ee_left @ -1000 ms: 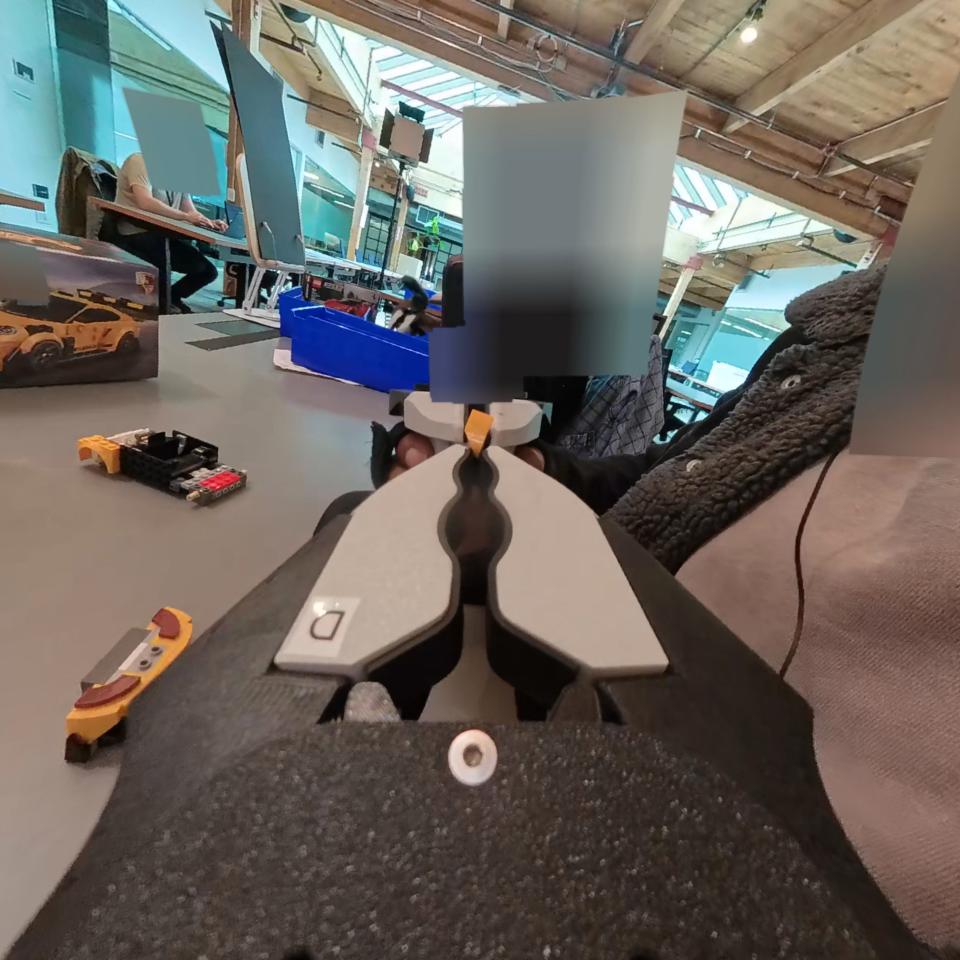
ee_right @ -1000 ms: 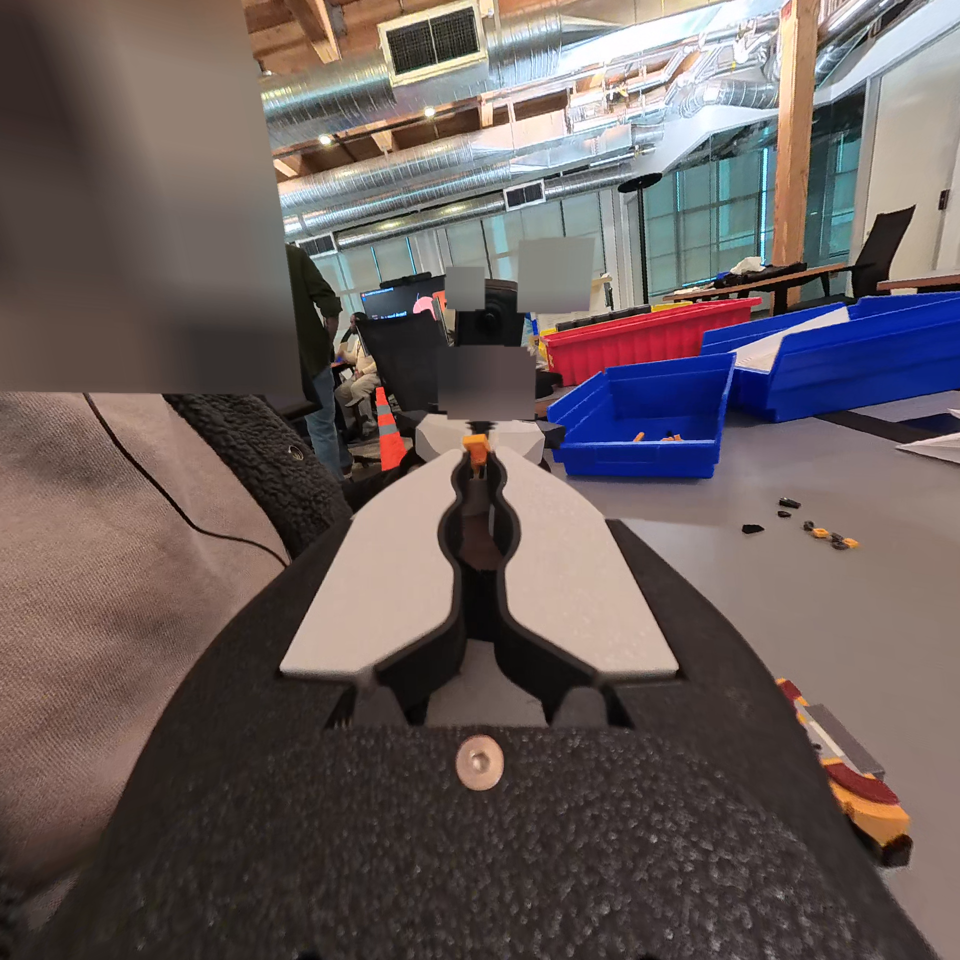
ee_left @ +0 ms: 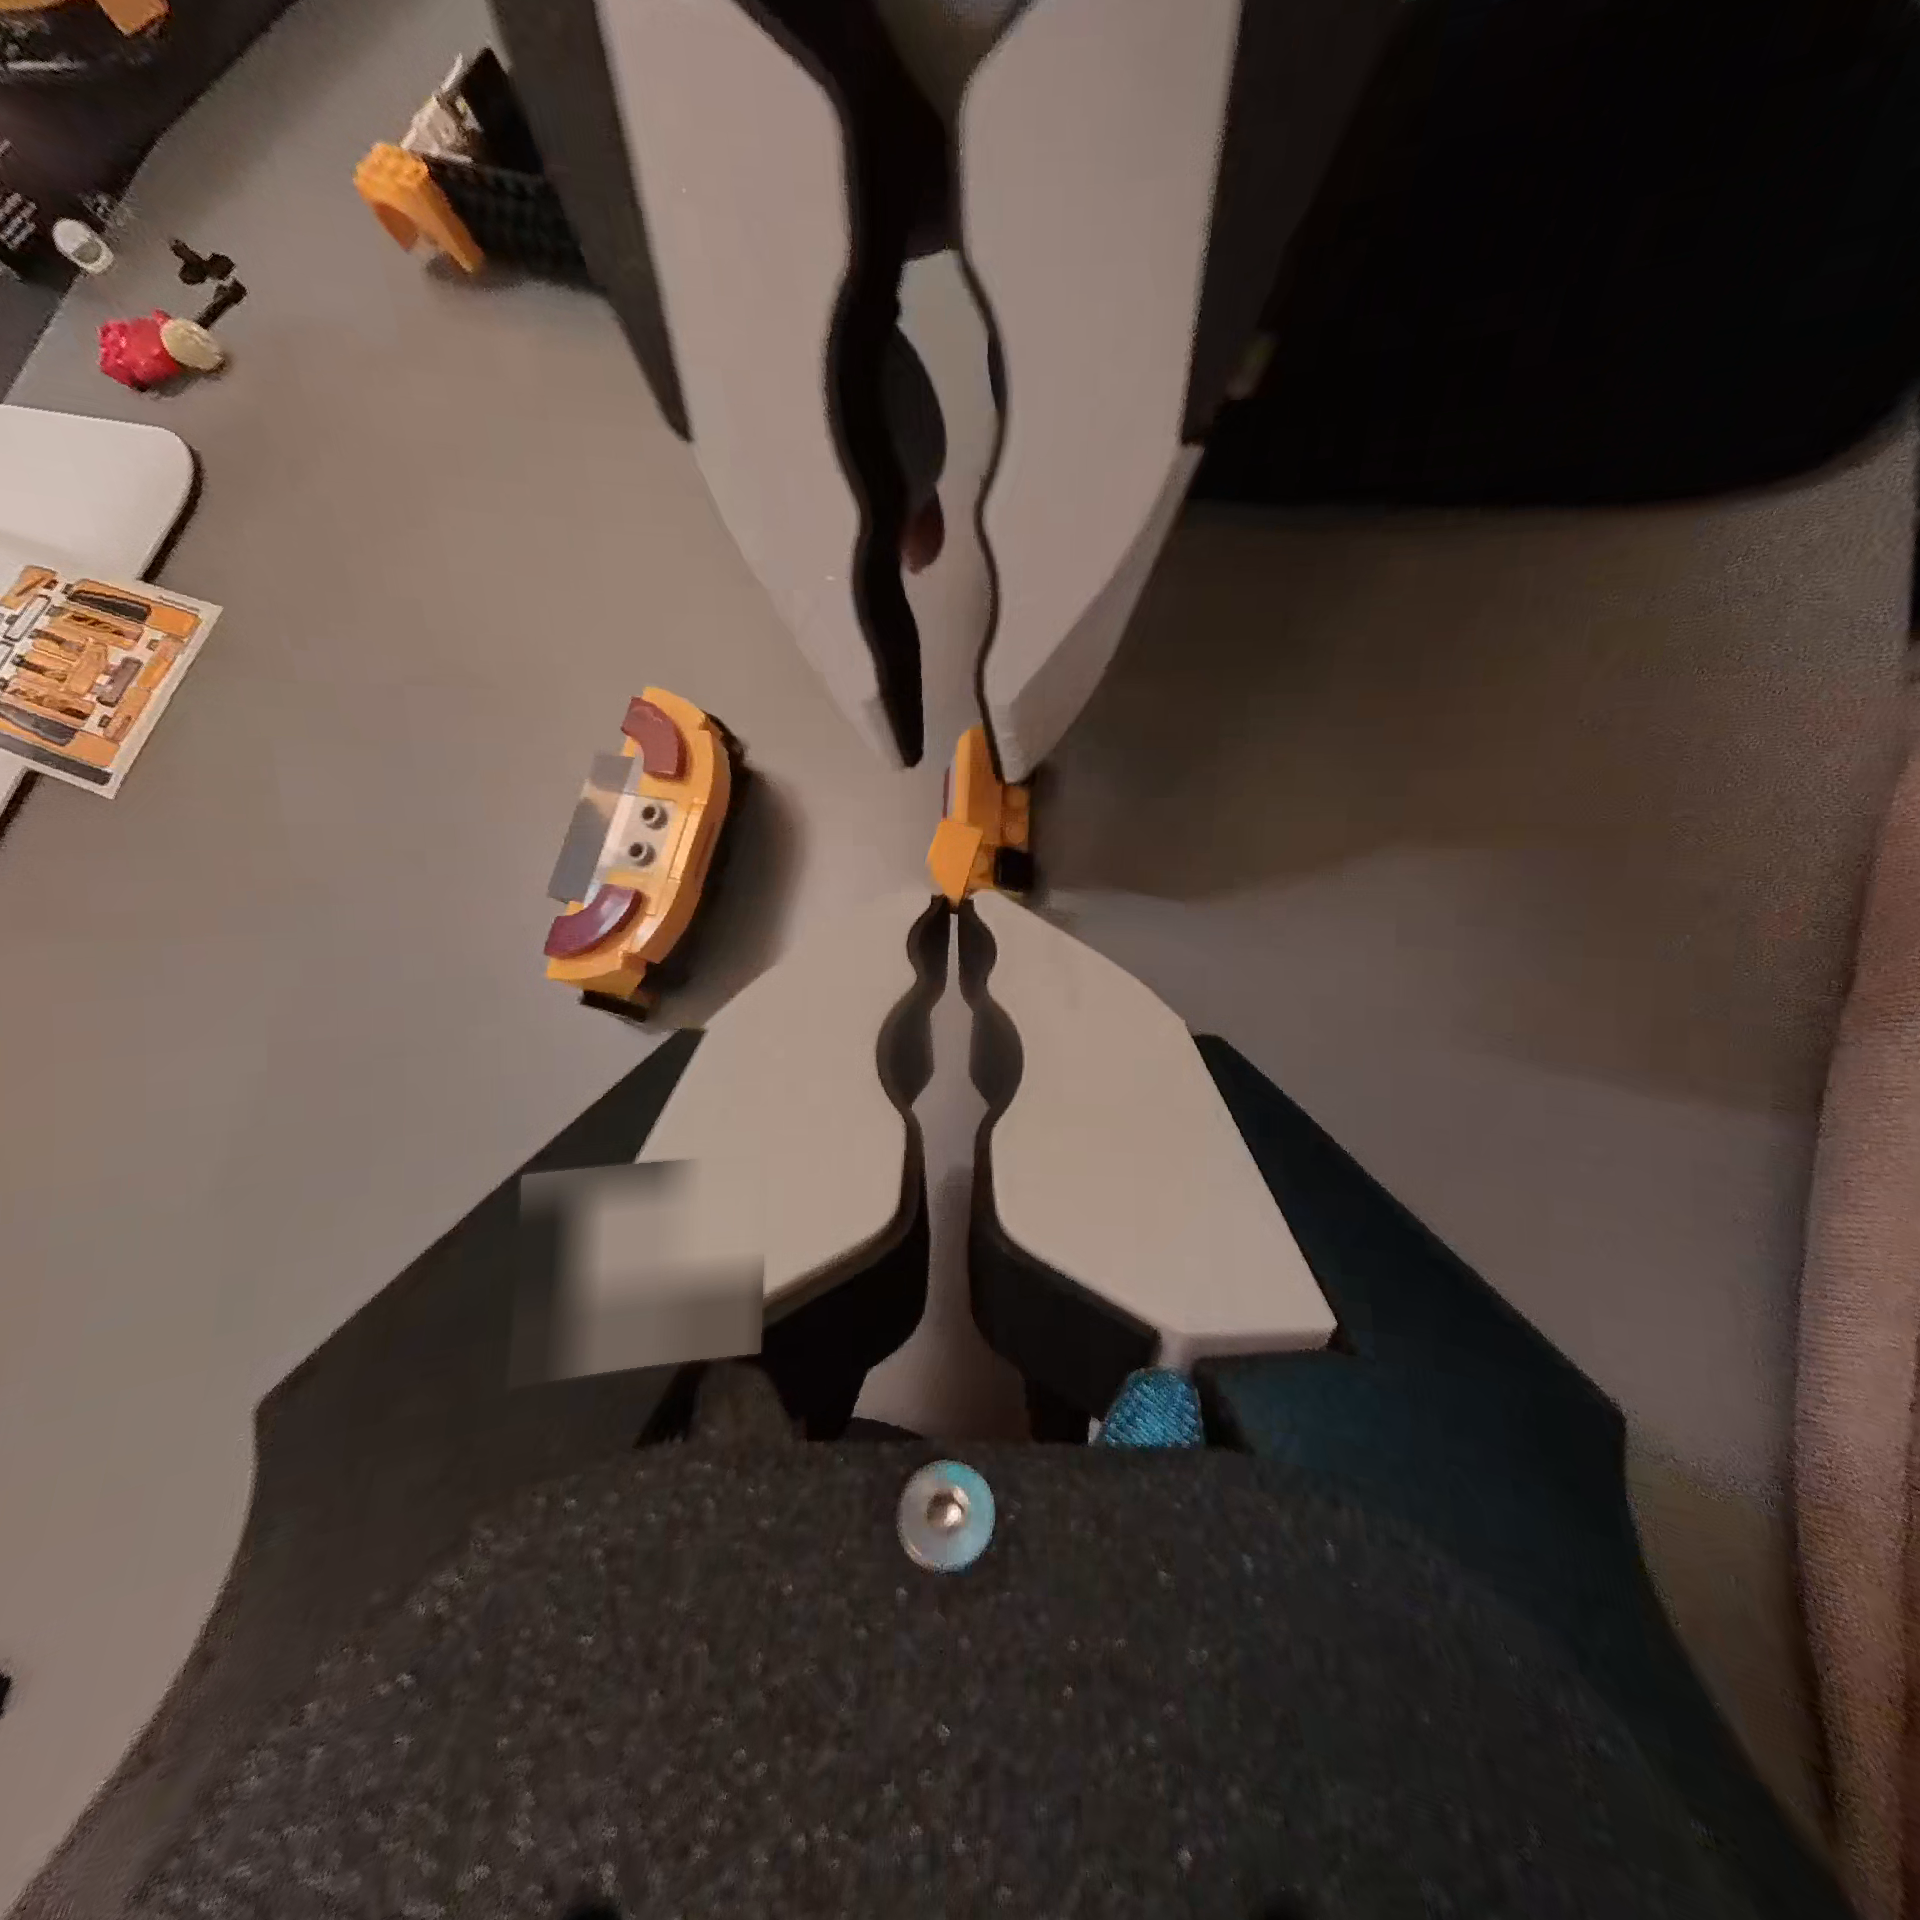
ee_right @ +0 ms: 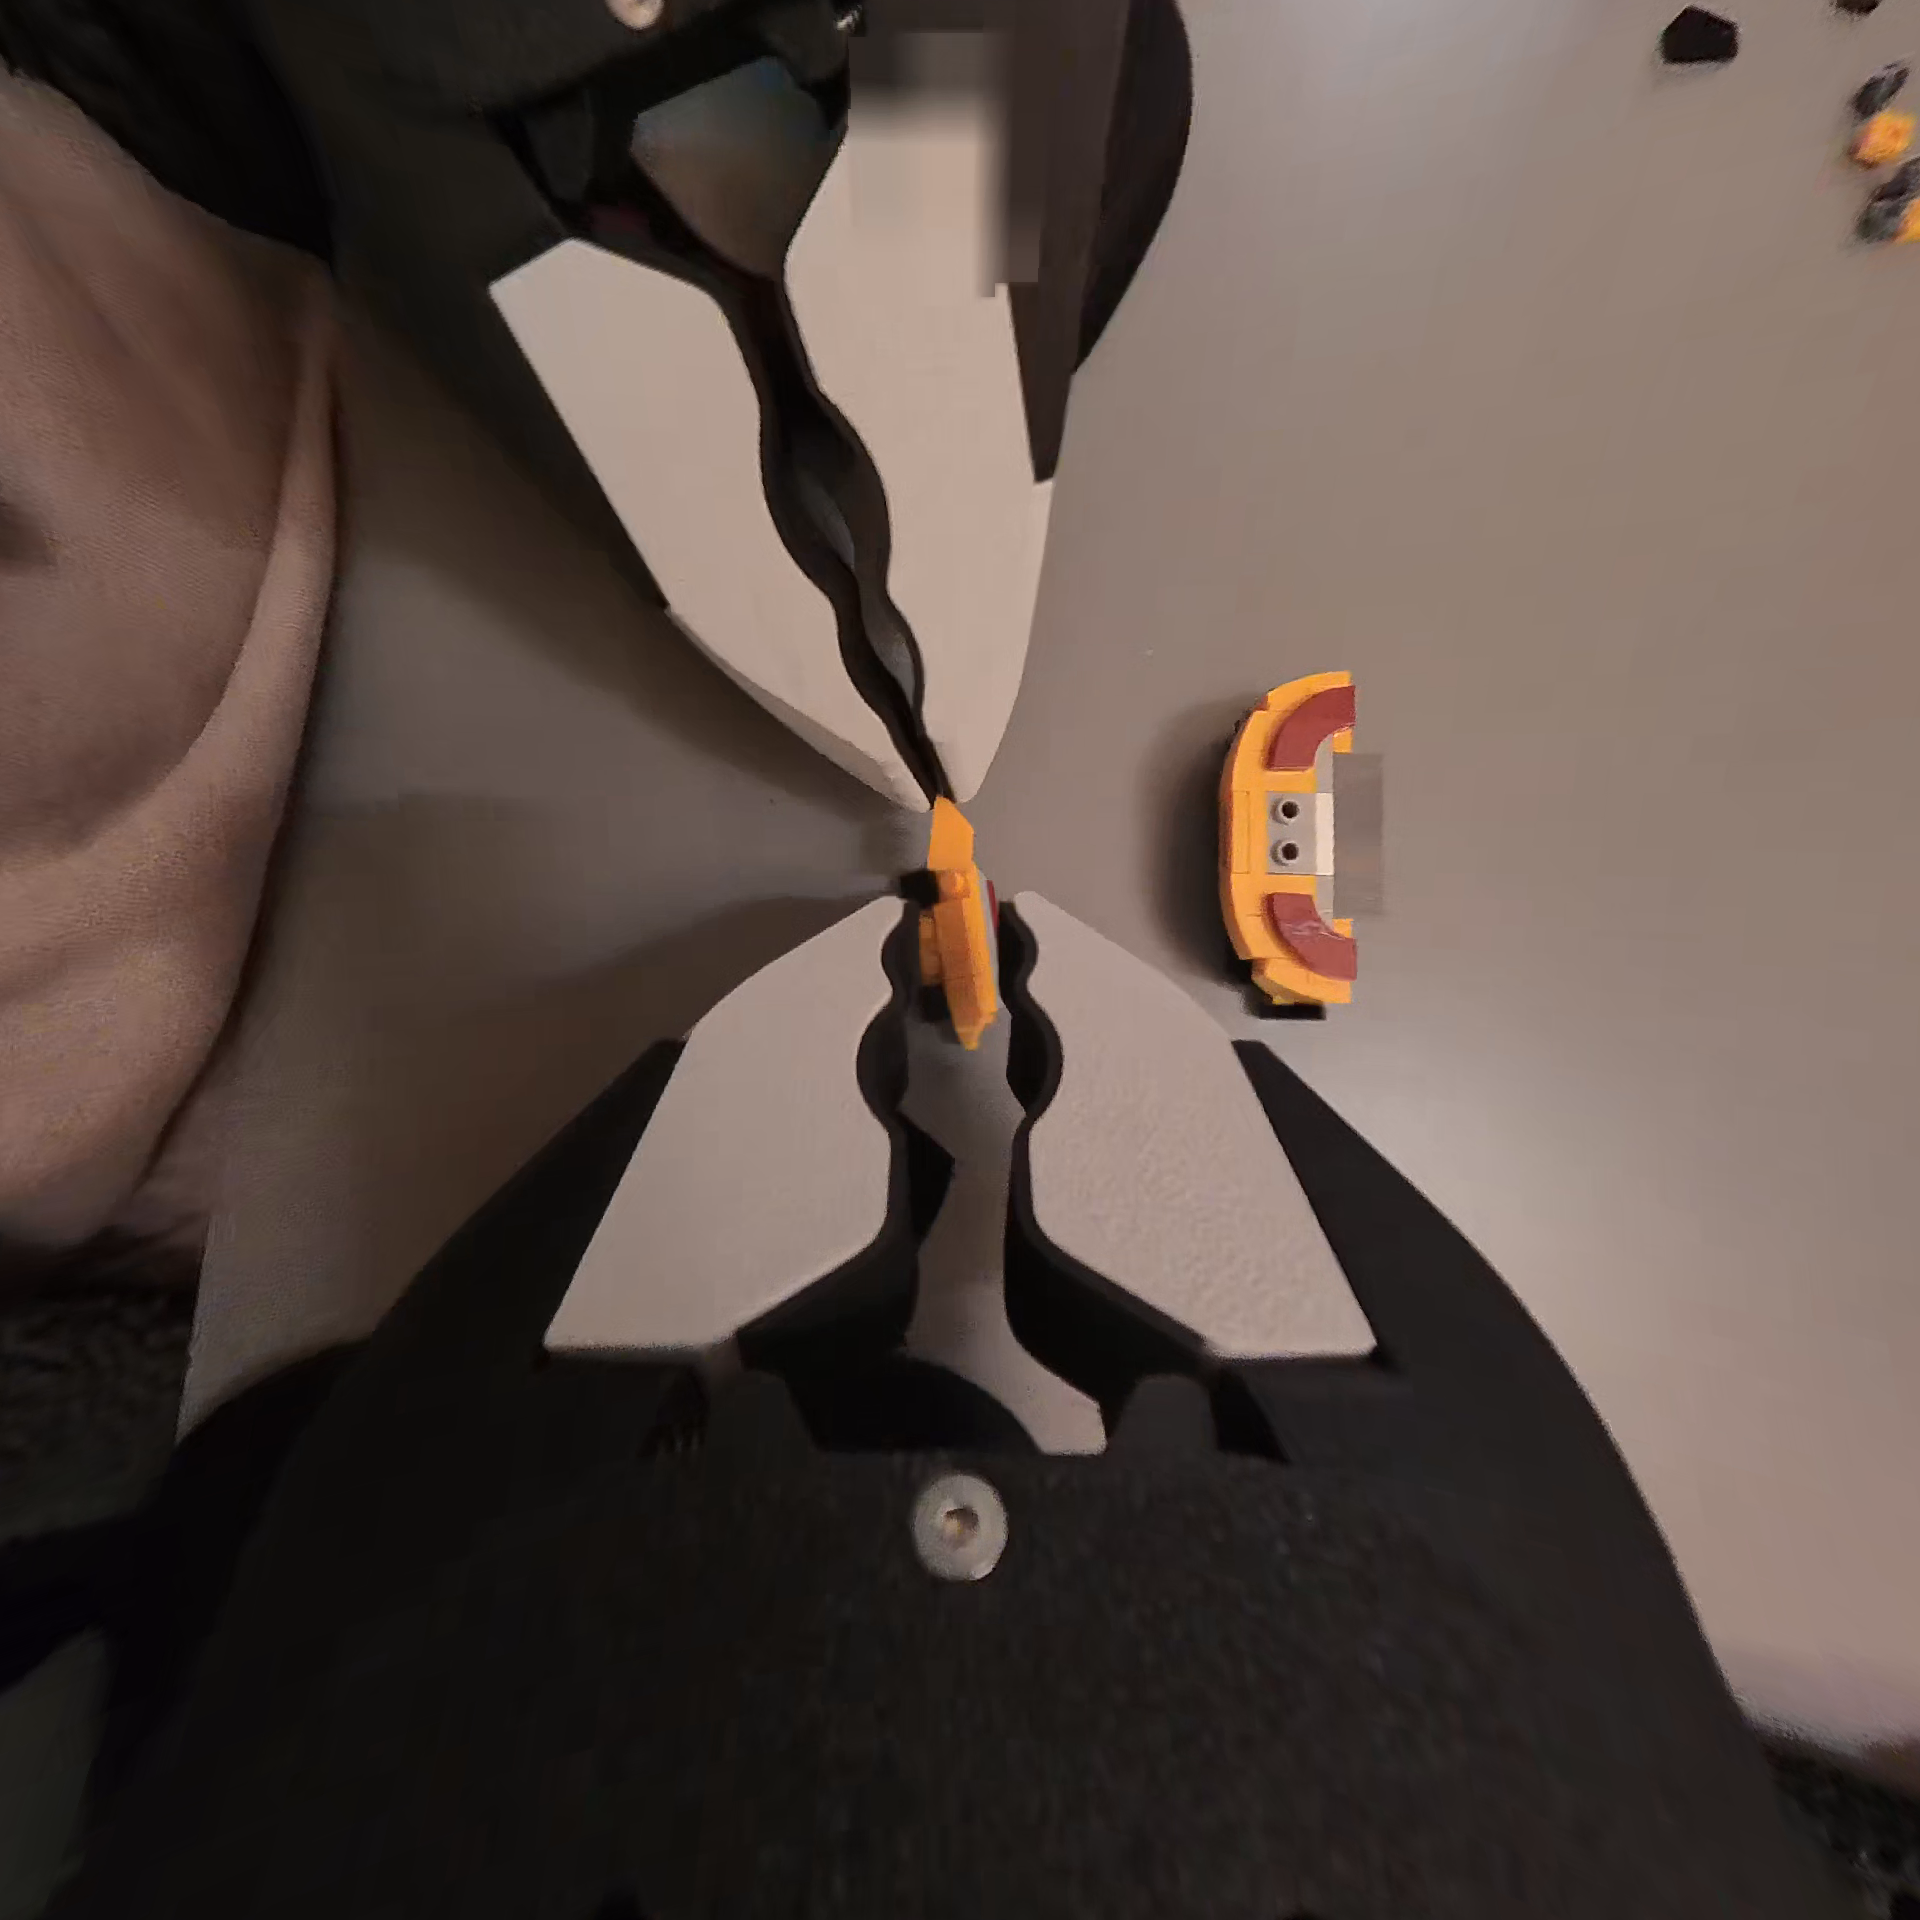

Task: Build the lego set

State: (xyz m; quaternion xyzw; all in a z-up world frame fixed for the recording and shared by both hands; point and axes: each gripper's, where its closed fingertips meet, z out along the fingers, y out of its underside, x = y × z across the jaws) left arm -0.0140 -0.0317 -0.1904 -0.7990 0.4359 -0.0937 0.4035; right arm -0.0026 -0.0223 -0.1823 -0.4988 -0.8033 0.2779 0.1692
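Grey desk (ee_left: 395, 582) fills the left wrist view, where we see our left gripper (ee_left: 951, 909) pinched nearly closed, its tips nipping the pointed end of a small orange lego assembly (ee_left: 977, 821). From the top of the frame the right gripper (ee_left: 951, 748) reaches down to meet it, one finger (ee_left: 1049, 623) pressed against the same piece. Just left of the pair lies a curved orange bumper section (ee_left: 634, 842) with dark red arches and a grey middle, flat on the desk. Toward the far left edge we make out a sticker sheet (ee_left: 94, 675), a red piece (ee_left: 135, 348) and a few black bits (ee_left: 208, 275). An orange and black chassis part (ee_left: 436, 213) sits near the far edge, half hidden behind the right gripper.

From the right wrist view, we see the right gripper (ee_right: 951, 914) clasping the body of the orange assembly (ee_right: 961, 935) between its fingertips. The left gripper (ee_right: 940, 800) comes in from above with jaws closed on the assembly's tip; motion blur leaves us unsure how firmly either one bites. Its grey fingers (ee_right: 727, 582) taper to that point. The bumper section (ee_right: 1294, 842) rests to the right, apart from both tools. Loose black and orange pieces (ee_right: 1881, 177) dot the far right corner of the desk (ee_right: 1558, 520). A beige sleeve (ee_right: 156, 675) covers the left side.
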